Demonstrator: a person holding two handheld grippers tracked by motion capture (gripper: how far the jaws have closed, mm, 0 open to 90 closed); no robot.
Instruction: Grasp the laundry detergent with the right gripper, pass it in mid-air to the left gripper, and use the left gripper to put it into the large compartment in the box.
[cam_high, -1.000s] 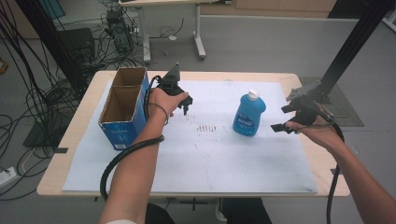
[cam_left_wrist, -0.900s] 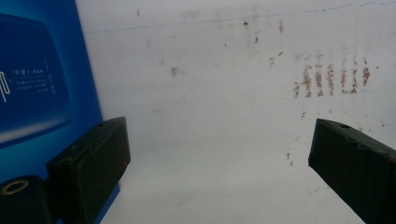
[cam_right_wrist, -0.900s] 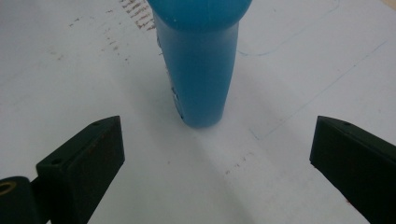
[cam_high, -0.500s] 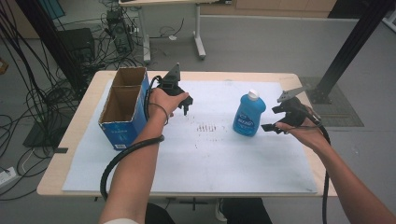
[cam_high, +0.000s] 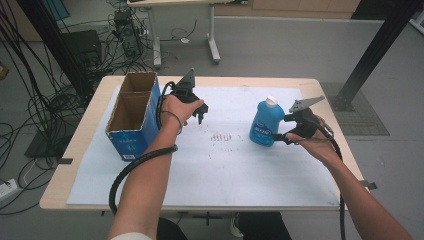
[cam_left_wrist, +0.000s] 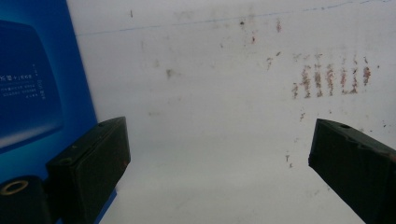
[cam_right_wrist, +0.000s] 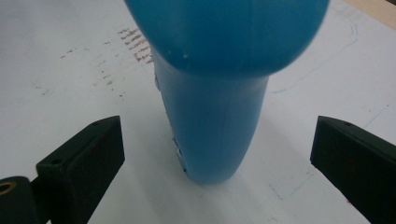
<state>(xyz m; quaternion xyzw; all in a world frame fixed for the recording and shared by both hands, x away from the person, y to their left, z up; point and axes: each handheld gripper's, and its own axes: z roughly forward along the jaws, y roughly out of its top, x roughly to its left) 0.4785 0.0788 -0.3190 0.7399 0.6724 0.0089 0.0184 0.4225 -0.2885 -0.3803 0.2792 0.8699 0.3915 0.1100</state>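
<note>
On tabletop (cam_high: 215, 170): bottle (cam_high: 263, 125) upright, box (cam_high: 131, 116) at left
Right gripper (cam_right_wrist: 215, 154): fingers spread around bottle, likely pre-grasp
Left gripper (cam_left_wrist: 219, 154): fingers spread, empty
Next: close squarely on bottle

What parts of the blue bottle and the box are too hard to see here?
- Blue bottle: label print too small in the high view; its cap is cut off by the top edge in the right gripper view.
- Cardboard box: its floor is hidden by its own walls; white lettering blurred in the left gripper view.
</note>
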